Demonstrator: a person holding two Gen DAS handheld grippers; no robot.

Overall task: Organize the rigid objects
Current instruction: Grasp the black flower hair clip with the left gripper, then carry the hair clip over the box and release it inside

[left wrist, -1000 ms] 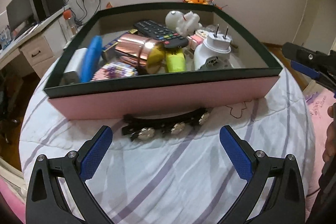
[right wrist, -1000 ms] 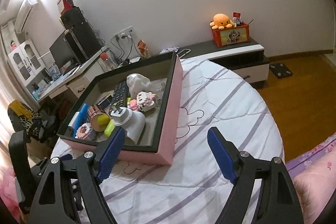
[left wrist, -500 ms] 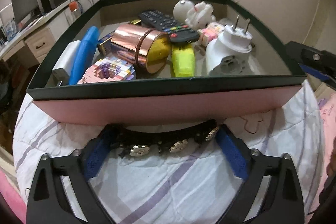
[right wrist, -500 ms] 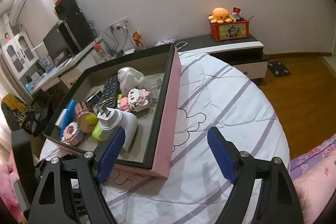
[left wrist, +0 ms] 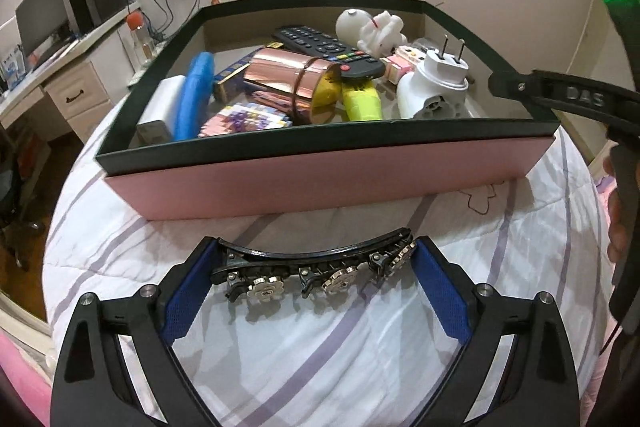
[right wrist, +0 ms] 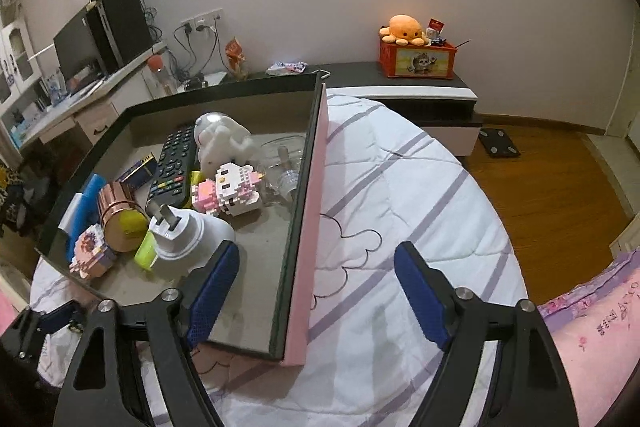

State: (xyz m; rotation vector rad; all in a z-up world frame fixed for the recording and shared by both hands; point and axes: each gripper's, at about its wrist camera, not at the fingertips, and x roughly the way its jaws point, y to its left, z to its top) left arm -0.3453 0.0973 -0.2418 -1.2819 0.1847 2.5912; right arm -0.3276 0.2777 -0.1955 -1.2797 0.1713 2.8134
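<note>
The hair clip (left wrist: 316, 263), a long black barrette with three metal flower ornaments, lay crosswise between the blue pads of the left tool (left wrist: 316, 281), lifted just clear of the striped bedsheet (left wrist: 320, 347), where its shadow fell. Each end of the clip met a pad, so the left tool pinched the clip endwise at a wide spread.

The right tool (right wrist: 316, 291) was spread, its jaws closing. Its left pad hung over the near corner of the pink storage box (left wrist: 320, 179), and its right pad hung over the bedsheet. Nothing was gripped between the pads; only the box wall stood in the gap.

Beyond the clip, the box rested on the bed with its dark rim facing up. Inside it, nearest the front wall, lay a white block (left wrist: 164, 103), a blue case (left wrist: 194, 95), a pink building-block toy (left wrist: 244, 119), a copper-coloured cylinder (left wrist: 296, 83), a yellow highlighter (left wrist: 360, 101) and a white plug adapter (left wrist: 434, 85) with its prongs up. Farther back lay a black remote control (left wrist: 328, 51), a second pink brick figure (right wrist: 230, 189) and a white figurine (left wrist: 372, 27).

Against the far wall stood a desk (right wrist: 80, 103) with a monitor (right wrist: 76, 53), and an orange octopus plush (right wrist: 402, 29) sat on a red crate (right wrist: 418, 61).
</note>
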